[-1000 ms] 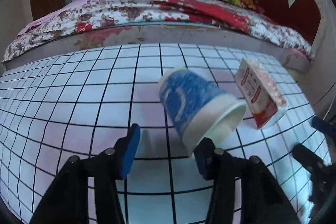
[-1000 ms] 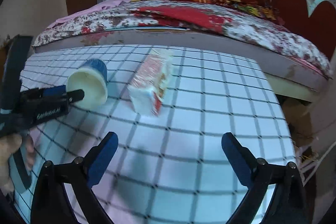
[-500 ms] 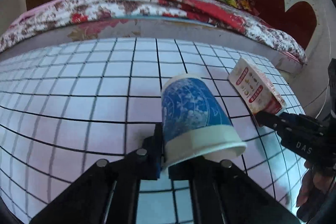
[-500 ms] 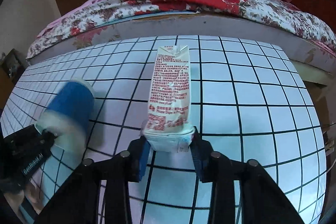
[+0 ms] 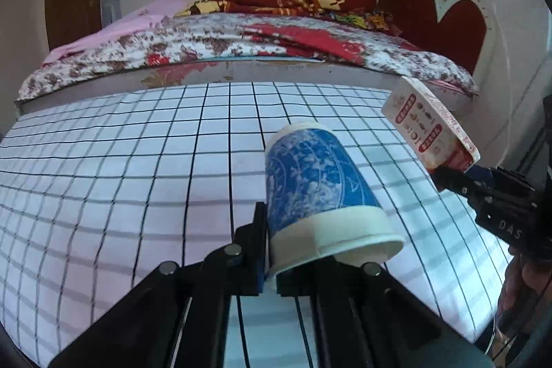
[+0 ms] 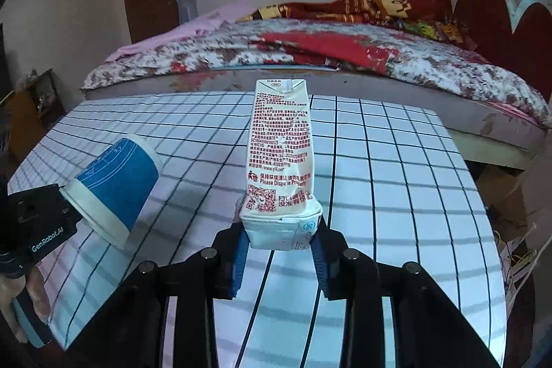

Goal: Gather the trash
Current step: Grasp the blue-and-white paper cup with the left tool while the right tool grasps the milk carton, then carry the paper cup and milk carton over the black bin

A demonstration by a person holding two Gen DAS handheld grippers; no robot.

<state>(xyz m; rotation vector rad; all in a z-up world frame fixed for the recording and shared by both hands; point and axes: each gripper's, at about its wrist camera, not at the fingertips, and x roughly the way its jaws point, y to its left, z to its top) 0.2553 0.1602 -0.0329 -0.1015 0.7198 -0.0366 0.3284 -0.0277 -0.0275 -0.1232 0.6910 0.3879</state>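
Left tongs (image 5: 270, 268): clenched on the white rim of a paper cup, pinching the cup wall between the two fingers.
Paper cup (image 5: 310, 192): blue and white, tipped on its side, bottom pointing away from the left tongs and open mouth toward them; held above the checked cloth.
Checked cloth (image 5: 120, 178): white with black grid lines, spread below and ahead of both tongs.
Right tongs (image 6: 281, 249): grasping the bottom end of a milk carton, one blue pad on each side.
Milk carton (image 6: 279, 157): white with red print, dented, stretching forward from the right tongs; lifted above the cloth, just right of the cup.
Hand (image 6: 32, 292): at the lower left of the right-wrist view, gripping the left tongs' handle.
Bed (image 6: 310, 57): beyond the cloth, ahead of both tongs, covered in flowered and red blankets.
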